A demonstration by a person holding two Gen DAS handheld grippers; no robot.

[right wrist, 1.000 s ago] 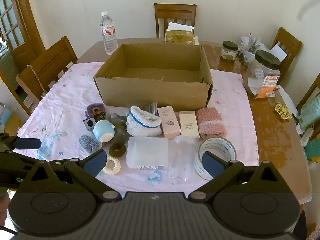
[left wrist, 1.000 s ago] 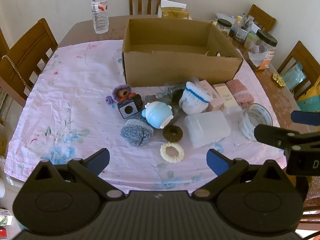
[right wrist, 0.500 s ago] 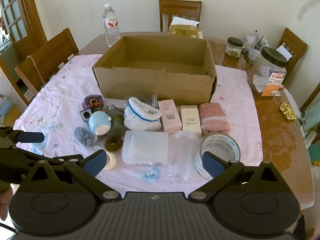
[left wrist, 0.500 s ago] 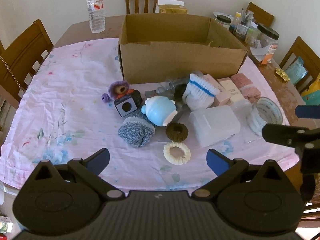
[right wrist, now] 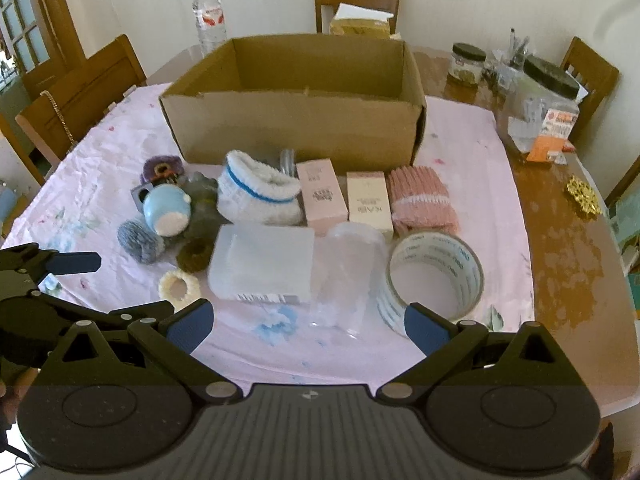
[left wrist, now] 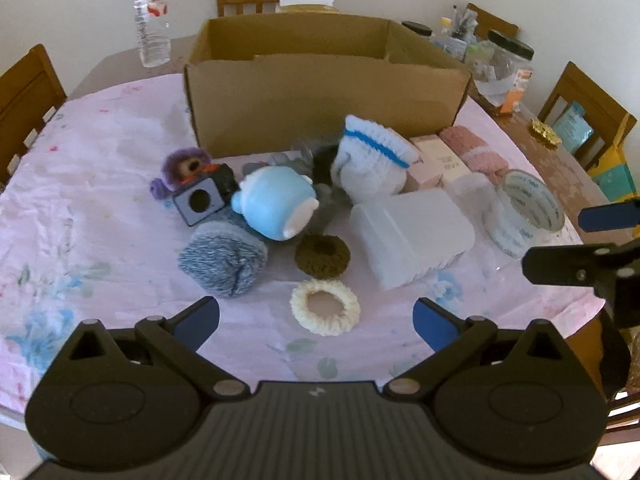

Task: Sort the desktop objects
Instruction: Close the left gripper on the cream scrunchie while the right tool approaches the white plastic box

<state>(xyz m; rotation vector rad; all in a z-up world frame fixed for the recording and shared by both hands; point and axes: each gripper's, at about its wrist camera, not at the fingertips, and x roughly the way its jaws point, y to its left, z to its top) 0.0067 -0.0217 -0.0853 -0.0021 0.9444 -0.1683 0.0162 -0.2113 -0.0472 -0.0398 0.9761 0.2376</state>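
An open cardboard box stands on the pink cloth, with a pile of small things in front of it. Nearest my left gripper lie a cream hair tie, a brown hair tie, a grey knitted roll and a light blue toy. My right gripper hovers before a clear cup, a frosted plastic case and a tape roll. Both grippers are open and empty.
Behind the pile are a white sock with a blue stripe, two pink cartons, a pink knitted cloth and a purple plush with a grey cube. A water bottle, jars and wooden chairs ring the table.
Both grippers have moved forward and lower toward the pile, so the objects look larger. Both stay open and nothing on the cloth has shifted.
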